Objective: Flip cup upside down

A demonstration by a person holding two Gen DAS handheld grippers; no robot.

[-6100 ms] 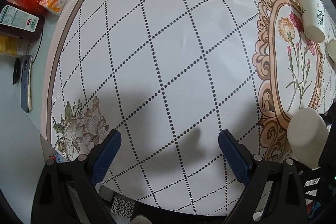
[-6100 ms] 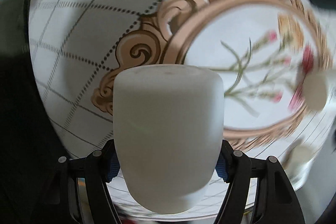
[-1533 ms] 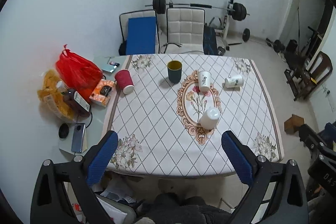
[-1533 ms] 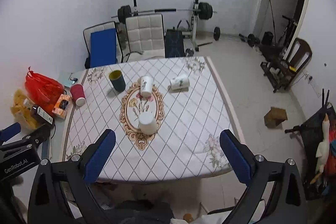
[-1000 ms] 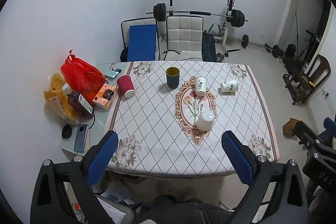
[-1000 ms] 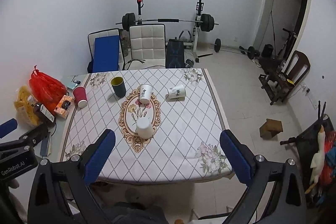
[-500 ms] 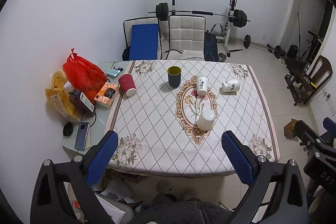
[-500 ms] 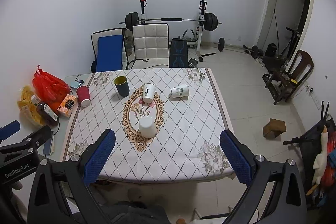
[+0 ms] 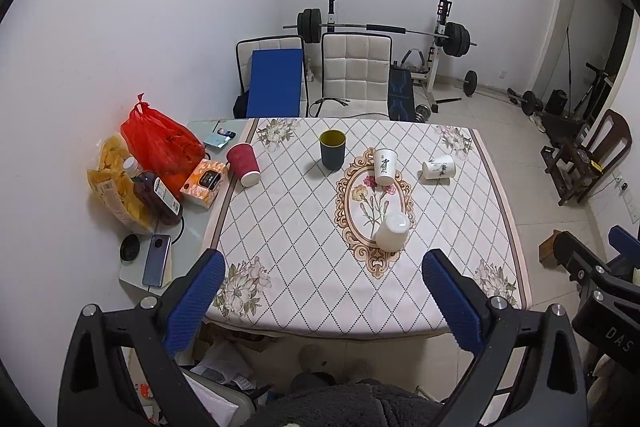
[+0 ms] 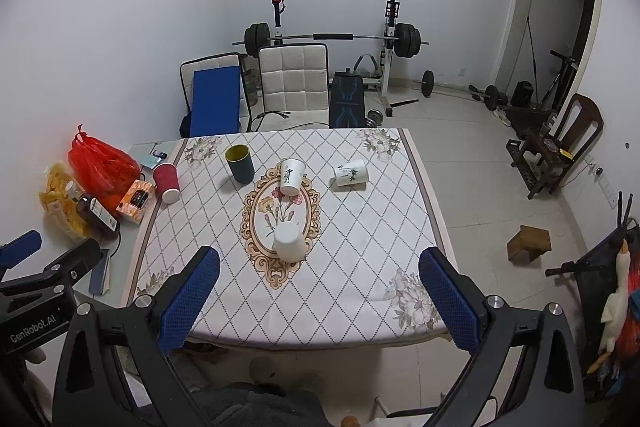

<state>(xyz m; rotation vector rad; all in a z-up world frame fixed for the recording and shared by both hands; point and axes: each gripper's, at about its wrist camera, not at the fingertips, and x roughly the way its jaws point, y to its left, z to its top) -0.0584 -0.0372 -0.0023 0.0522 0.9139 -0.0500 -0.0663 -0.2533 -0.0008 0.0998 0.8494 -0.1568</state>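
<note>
A plain white cup point(image 9: 392, 231) stands upside down on the oval flower print of the tablecloth; it also shows in the right wrist view point(image 10: 290, 241). My left gripper point(image 9: 322, 301) is open and empty, held high above the near table edge. My right gripper point(image 10: 318, 303) is open and empty, also high and back from the table. Both are far from the cup.
On the table point(image 9: 288, 247) stand a dark green cup point(image 9: 332, 149), a printed white cup point(image 9: 385, 167), a white cup on its side point(image 9: 439, 167) and a tilted red cup point(image 9: 244, 164). A red bag point(image 9: 160, 143), snacks, a bottle and a phone lie left. Chairs and a barbell rack stand behind.
Six seconds ago my right gripper held the white cup over the table; it has let go and both grippers have pulled far up and back. In the last second the views barely shift.
</note>
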